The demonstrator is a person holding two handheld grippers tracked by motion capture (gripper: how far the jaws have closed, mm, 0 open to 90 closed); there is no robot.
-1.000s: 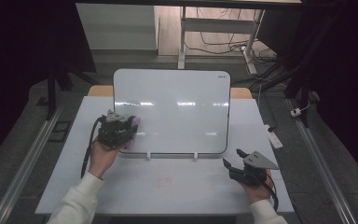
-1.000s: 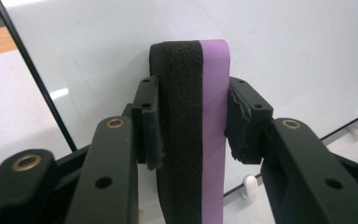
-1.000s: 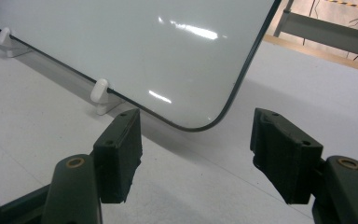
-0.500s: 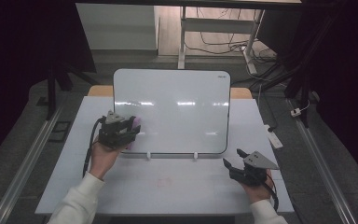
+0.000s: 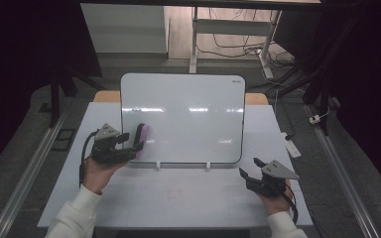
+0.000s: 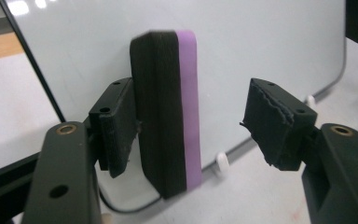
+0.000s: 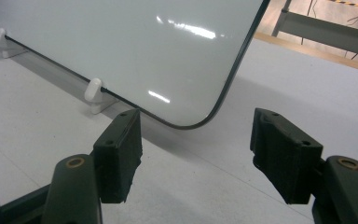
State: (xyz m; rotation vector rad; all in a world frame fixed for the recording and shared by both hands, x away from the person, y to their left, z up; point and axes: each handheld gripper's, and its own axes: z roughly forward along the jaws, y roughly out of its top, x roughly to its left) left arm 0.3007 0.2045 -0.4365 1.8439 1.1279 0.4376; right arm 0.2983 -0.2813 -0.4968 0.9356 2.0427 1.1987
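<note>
The left gripper (image 5: 129, 144) stood at the near left corner of the whiteboard (image 5: 188, 114), with the purple-backed eraser (image 5: 142, 140) between its jaws. The jaws had just been opening. In the left gripper view the eraser (image 6: 168, 112) stood upright on its long edge. Its black felt side lay against one pad (image 6: 116, 123), while a clear gap separated its purple back from the other pad (image 6: 275, 119), so nothing clamped it any longer. The eraser seemed to be on the board's face, perhaps held there by a magnet, though the contact itself could not be made out.

The right gripper (image 5: 250, 171) rested on the white table (image 5: 188, 203) near the board's near right corner. Its jaws stood apart with nothing between them, and in its own view the board's rounded corner (image 7: 200, 116) and one small white foot (image 7: 93, 91) lay just beyond its pads.

The main risk lay with the eraser. If it did not cling to the sloping board, it could slide or tip down toward the near edge once the pad drew off. The pad touching the felt could also drag it sideways as the hand withdrew. A knock from the gripper against the board might shift the board on its small feet (image 5: 157, 164), since only those held it propped up.
</note>
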